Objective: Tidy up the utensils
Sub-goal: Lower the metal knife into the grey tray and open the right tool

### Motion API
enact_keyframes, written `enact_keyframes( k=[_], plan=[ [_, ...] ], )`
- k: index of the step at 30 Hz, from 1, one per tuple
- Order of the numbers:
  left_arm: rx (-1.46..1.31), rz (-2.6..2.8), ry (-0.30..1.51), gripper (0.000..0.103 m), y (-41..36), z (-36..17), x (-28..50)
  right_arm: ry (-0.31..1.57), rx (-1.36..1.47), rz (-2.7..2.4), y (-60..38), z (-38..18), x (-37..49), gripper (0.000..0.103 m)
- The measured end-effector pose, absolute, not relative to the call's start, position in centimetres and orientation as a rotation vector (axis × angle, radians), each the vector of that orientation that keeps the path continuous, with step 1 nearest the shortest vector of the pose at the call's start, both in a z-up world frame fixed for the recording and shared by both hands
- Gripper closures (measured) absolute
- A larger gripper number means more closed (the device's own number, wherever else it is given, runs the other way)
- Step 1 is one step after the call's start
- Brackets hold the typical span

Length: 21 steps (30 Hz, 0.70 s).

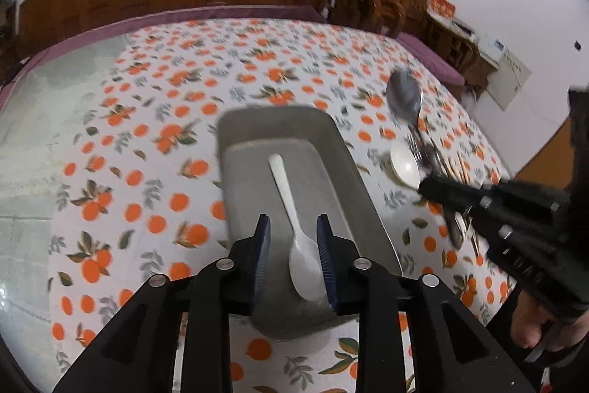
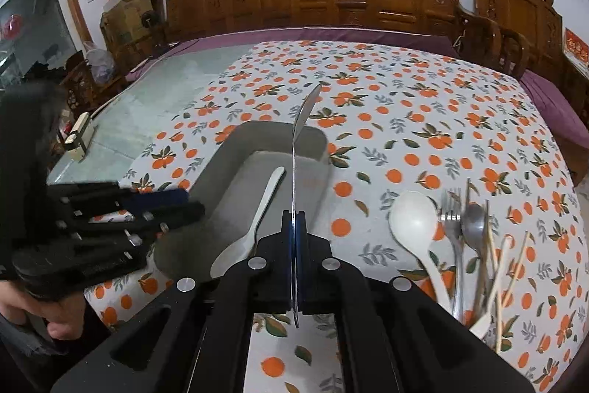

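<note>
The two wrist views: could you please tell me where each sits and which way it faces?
Left wrist: on the open left hand-held gripper, facing along the grey tray holding a white spoon; the right hand-held gripper shows at right.
Right wrist: on the right hand-held gripper, shut on a metal spoon, facing the tray; the person's left hand shows.
Shared: tray, white spoon.

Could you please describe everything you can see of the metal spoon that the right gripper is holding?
The metal spoon is shiny, silver-coloured steel with a long thin handle and an oval bowl. The right gripper is shut on its handle, blue pads pressed against both sides, with the handle's end poking out behind the fingers. From the right wrist view it appears edge-on, lifted off the tablecloth and pointing forward over the grey tray. From the left wrist view its bowl faces the camera. Nothing else seems to touch it.
</note>
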<state>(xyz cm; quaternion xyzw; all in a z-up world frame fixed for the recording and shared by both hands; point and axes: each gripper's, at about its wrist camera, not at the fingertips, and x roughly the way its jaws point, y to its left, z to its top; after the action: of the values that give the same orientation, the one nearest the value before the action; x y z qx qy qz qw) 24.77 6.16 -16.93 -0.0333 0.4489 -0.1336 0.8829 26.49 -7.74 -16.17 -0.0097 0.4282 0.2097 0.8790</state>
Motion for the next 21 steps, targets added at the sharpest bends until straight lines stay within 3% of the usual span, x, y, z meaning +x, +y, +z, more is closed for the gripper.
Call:
enact_keyframes(
  k=[21],
  plan=[
    [-0.098, -0.168, 0.862, 0.074, 10.5, -14.7, 25.1, 1.06, 0.008, 0.521, -1.1, -22.3, 30.0, 0.099]
  ],
)
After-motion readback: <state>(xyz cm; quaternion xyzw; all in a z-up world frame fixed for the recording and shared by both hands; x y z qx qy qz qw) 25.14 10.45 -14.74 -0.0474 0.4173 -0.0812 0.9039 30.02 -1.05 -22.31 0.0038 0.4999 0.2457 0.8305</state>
